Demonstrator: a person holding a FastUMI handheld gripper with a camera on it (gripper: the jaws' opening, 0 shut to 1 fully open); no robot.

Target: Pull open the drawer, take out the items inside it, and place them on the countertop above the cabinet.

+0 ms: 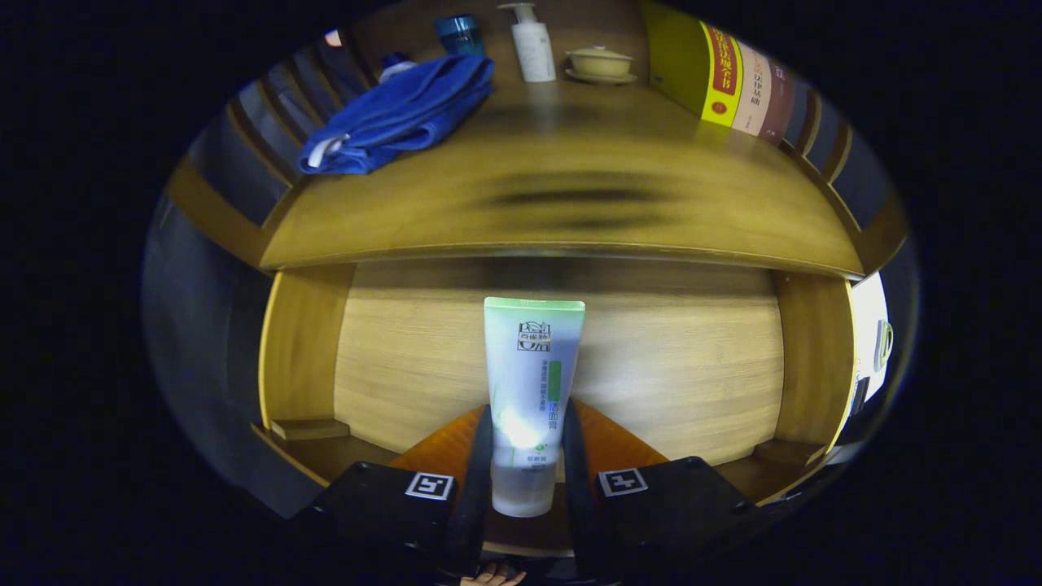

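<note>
Before me stands a wooden cabinet (309, 342) with a warm, glossy grain. Dark slatted rails (269, 106) run along its sides. Beside the cabinet I see a grey wall (203, 325), and light glares off the wood.

The tube's (533, 382) lower sides were hidden behind the fingers (479, 456) that pressed on it from both sides. The middle of the table (570, 195) was smeared by blur into dark streaks. The blue towel (399, 114) covered most of a bottle (396, 62) behind it. The books' (733, 77) tops were cut off, and the drawer (667, 358) floor's nearest part lay hidden under the gripper (527, 443).
</note>
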